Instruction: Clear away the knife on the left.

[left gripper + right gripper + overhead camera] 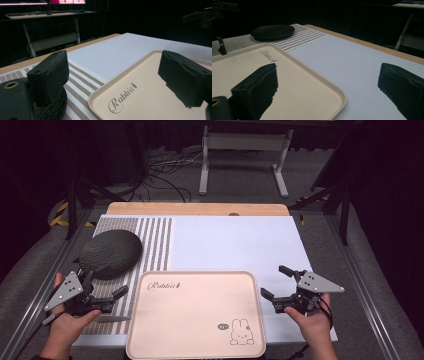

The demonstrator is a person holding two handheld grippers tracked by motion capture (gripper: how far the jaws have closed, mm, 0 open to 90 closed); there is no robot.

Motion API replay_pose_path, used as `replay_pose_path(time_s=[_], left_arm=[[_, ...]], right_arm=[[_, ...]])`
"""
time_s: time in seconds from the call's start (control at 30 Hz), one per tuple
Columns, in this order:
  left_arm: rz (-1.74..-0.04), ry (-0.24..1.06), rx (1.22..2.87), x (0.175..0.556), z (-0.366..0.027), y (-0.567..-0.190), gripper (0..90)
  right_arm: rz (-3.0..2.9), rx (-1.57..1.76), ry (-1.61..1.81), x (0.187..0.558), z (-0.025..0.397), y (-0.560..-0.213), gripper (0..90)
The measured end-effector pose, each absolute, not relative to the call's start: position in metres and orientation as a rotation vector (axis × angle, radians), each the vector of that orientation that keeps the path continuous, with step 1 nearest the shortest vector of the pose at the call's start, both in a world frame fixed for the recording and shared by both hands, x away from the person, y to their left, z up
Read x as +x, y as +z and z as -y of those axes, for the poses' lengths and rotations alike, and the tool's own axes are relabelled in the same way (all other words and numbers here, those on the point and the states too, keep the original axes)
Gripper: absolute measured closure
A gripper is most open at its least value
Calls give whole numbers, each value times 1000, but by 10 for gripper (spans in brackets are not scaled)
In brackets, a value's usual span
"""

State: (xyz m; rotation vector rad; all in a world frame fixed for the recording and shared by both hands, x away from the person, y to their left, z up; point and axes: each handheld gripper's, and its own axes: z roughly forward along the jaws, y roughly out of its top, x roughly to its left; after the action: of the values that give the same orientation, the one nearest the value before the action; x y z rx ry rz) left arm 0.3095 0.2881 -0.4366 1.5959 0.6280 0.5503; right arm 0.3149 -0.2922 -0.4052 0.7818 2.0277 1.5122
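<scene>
Both grippers sit low at the near edge of the table, one on each side of the tray [196,315]; the left gripper [107,296] has its jaws spread wide and holds nothing; the right gripper [274,284] is the same, jaws well apart, nothing between them. The tray lies flat and bare at the front middle, its left part over the striped mat [155,240], the rest on the white sheet [235,242]; "Rabbit" lettering near its far left corner, a little rabbit drawing near its near right corner. In the left gripper view the tray's rim [100,93] runs right between the jaws, close but not touched; in the right gripper view the tray's near corner [340,98] lies between the jaws too, again no contact. A dark round pad [110,253] rests on the mat just beyond the left gripper; a small knife-like thing [111,319] lies on the mat beside the tray's left edge, too small to be sure. My read: nothing is started yet; both hands look lined up on the tray's two sides; closing on the rims and any lift or shift are all still to come.
</scene>
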Motion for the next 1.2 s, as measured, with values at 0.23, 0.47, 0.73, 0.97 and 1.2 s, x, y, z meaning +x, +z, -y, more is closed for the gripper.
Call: replay_pose_path(time_s=[0.23, 0.47, 0.73, 0.97, 1.2], left_arm=[[-631, 545, 1612, 308, -289, -435, 107], [-608, 518, 1689, 306, -291, -435, 130], [-563, 531, 1859, 306, -293, -415, 120], [-547, 542, 2039, 310, -296, -403, 106], [-510, 520, 2194, 308, -291, -397, 107]], right_arm=[[-2024, 785, 1508, 315, 293, -405, 35], [-2043, 786, 1492, 317, 289, -405, 35], [-2048, 780, 1498, 316, 289, -405, 35], [-2055, 781, 1507, 317, 289, -405, 35], [-2063, 776, 1508, 317, 288, -404, 35]])
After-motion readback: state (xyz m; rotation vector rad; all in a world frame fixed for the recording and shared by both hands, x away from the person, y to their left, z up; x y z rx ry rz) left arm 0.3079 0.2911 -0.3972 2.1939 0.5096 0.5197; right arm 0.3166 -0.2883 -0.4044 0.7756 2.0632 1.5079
